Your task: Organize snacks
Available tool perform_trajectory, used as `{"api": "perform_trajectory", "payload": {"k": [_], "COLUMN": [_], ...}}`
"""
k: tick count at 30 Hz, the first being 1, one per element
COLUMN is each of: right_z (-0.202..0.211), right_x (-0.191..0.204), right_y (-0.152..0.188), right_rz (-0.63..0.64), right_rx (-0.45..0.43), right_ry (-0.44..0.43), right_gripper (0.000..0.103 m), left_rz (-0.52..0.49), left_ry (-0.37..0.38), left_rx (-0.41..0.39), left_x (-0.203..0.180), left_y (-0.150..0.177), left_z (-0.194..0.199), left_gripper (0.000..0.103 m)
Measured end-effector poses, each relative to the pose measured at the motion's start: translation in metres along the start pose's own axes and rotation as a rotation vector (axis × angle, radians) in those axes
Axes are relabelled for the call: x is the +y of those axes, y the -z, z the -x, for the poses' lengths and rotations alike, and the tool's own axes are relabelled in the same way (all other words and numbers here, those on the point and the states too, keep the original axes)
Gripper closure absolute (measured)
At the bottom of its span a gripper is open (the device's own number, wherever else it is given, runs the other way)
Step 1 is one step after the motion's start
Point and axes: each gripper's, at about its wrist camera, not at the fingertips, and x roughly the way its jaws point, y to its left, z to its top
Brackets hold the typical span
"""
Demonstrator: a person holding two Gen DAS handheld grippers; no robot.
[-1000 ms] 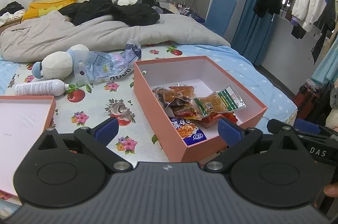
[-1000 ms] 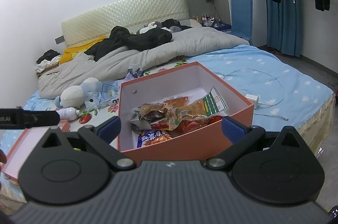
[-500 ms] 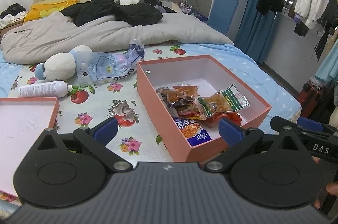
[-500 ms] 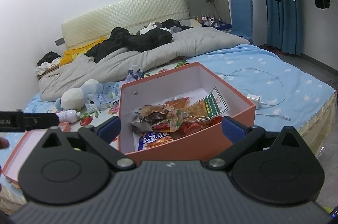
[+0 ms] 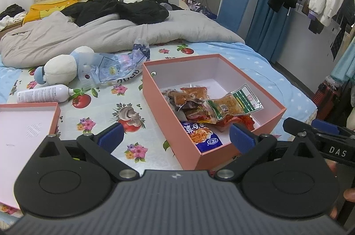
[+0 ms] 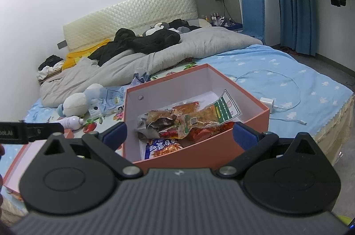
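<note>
Seemingly the sorting is nearing its end, with the snack packets (image 5: 213,106) lying piled in the open box (image 5: 168,117) at one o'clock while the left gripper (image 5: 175,135) and right gripper (image 6: 179,133) are hovering near it, jaws apart and empty, and the lid (image 5: 24,130) is waiting at nine o'clock.

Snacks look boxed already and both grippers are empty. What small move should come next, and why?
Probably swing the left hand-held gripper, open and empty, toward the lid lying open side up to the left of the box. The snack packets sit inside the box, and no loose snack is clearly visible on the floral sheet, so closing seems next.
</note>
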Motion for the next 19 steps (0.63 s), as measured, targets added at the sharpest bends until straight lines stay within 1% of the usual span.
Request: {"api": "perform_trajectory", "payload": {"k": [14,19], "right_z": [-0.0032,-0.0037], "right_x": [0.0002,0.0011], "right_y": [0.0009,0.0011], "right_rz": [0.009,0.01], "right_rx": [0.011,0.01], "right_ry": [0.004,0.011], "right_gripper": [0.0,0.0], "left_rz": [0.003,0.021], "left_ry": [-0.014,-0.012], "left_rx": [-0.004,-0.008], "left_x": [-0.0011,0.0018], "left_y": [-0.0043,-0.0042], "left_z": [-0.0007,-0.0001], "left_gripper": [0.0,0.0]}}
